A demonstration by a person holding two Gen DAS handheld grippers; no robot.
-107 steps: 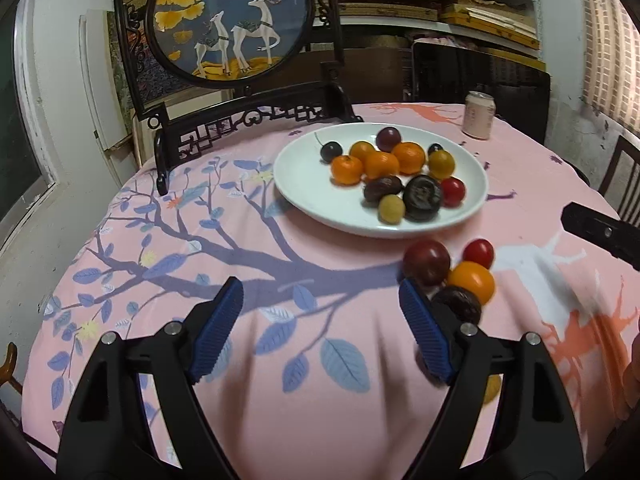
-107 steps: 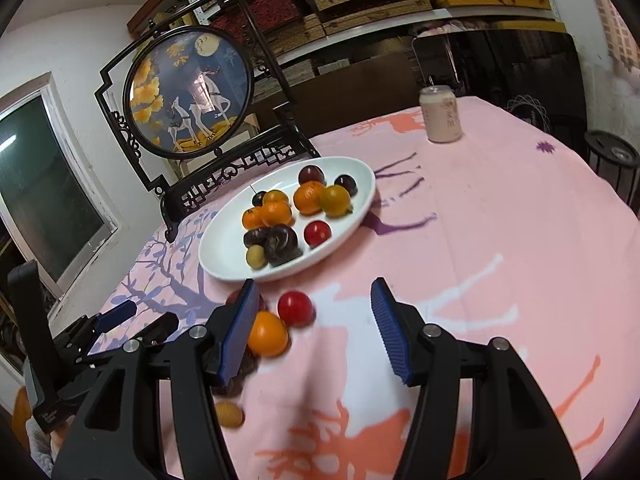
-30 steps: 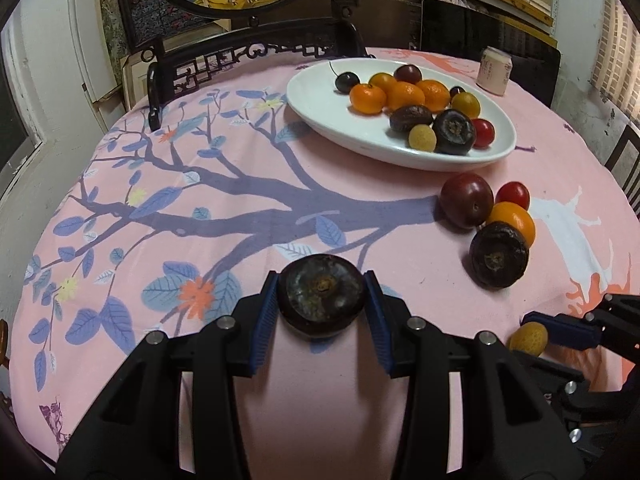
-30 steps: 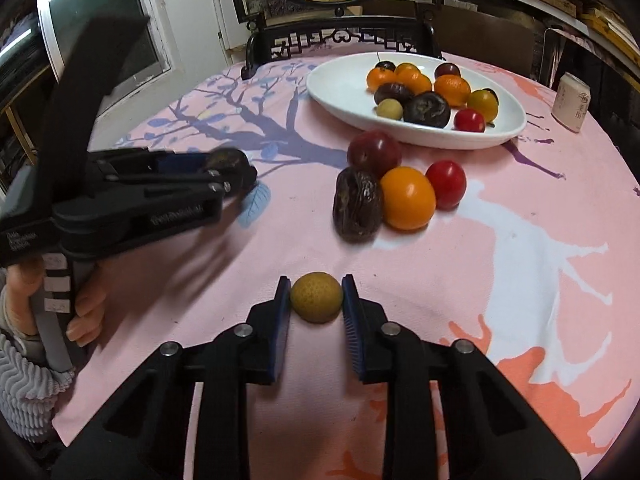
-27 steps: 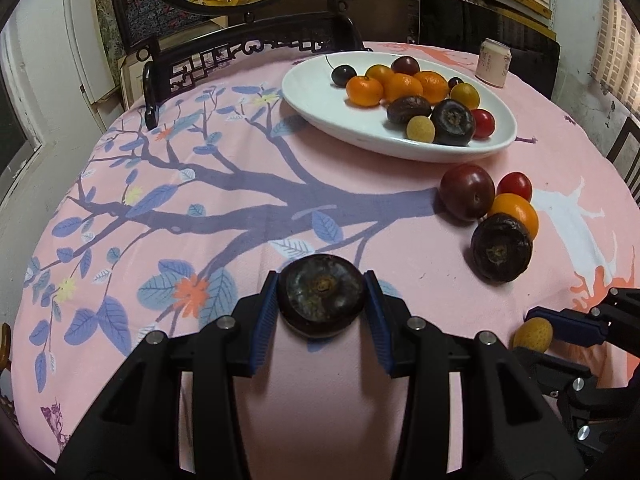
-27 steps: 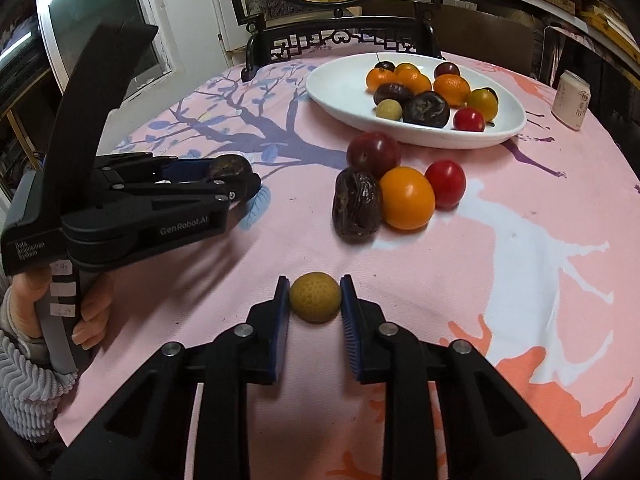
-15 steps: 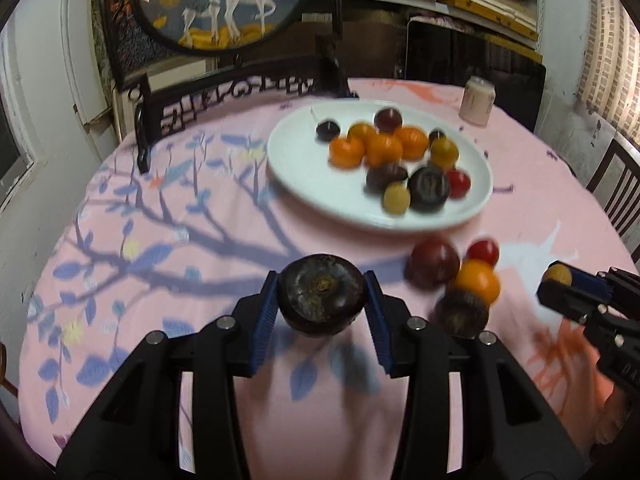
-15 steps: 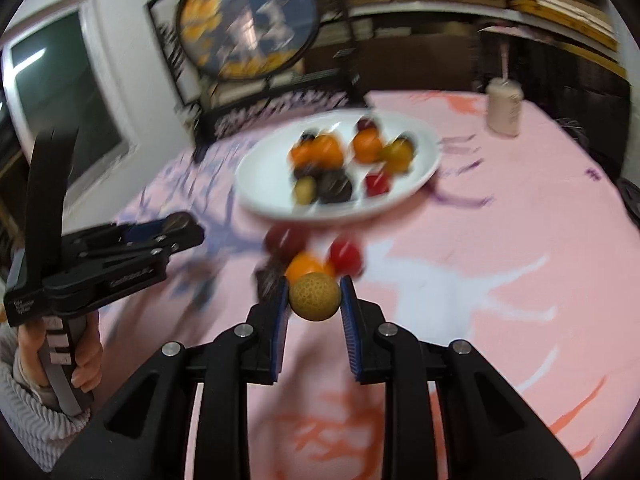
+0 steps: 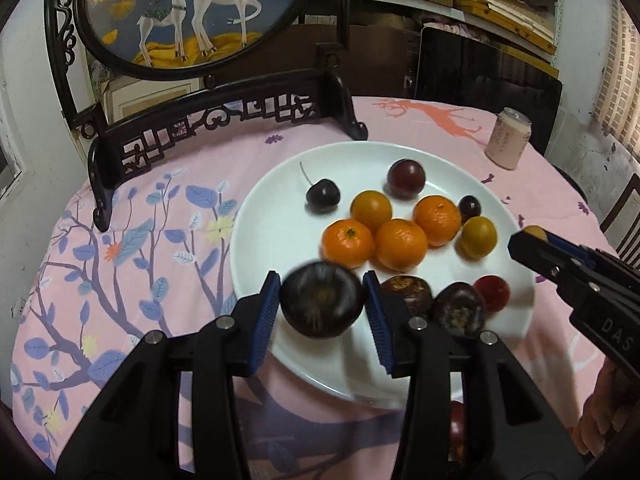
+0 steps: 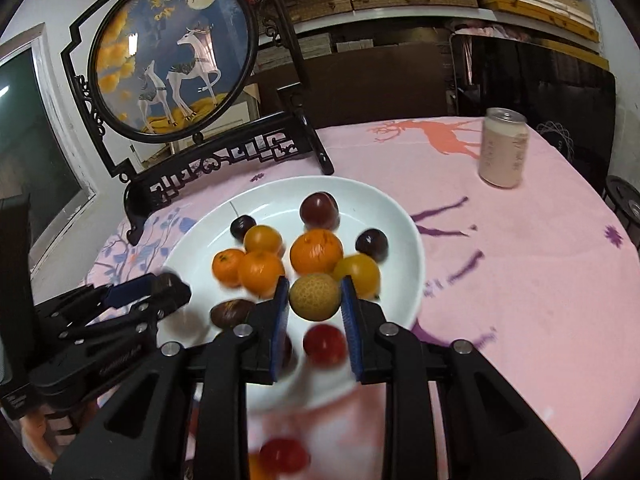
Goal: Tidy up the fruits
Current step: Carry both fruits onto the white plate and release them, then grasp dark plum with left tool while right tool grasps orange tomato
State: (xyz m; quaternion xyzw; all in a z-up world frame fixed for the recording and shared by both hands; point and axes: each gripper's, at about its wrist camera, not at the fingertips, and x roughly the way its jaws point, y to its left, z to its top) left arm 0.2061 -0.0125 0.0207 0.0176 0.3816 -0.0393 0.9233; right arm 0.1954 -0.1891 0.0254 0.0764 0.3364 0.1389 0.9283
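Over the near rim of the white plate (image 9: pixel 280 216), my left gripper (image 9: pixel 322 308) has a dark round fruit (image 9: pixel 322 300) filling the gap between its blue pads. Its jaws are opening and the fruit looks blurred. My right gripper (image 10: pixel 315 306) hangs over the plate's (image 10: pixel 392 232) near right side with a small yellow fruit (image 10: pixel 314 294) between its pads. Its jaws are opening too. The plate carries oranges (image 9: pixel 400 244), cherries, plums and a red tomato (image 10: pixel 324 344). Each gripper shows in the other's view: the right one (image 9: pixel 532 240) and the left one (image 10: pixel 168 284).
A pink drink can (image 9: pixel 508 142) stands at the table's far right. A dark carved stand with a round deer picture (image 9: pixel 224 116) sits behind the plate. Loose fruit stays on the pink cloth near me, a red one (image 10: pixel 286 456) and a dark red one (image 9: pixel 456 428). A hand (image 9: pixel 604 412) holds the right gripper.
Both grippers picked up a fruit from the cloth and carried it forward and up to the plate. The dark fruit now looks blurred and slightly lower between the left pads.
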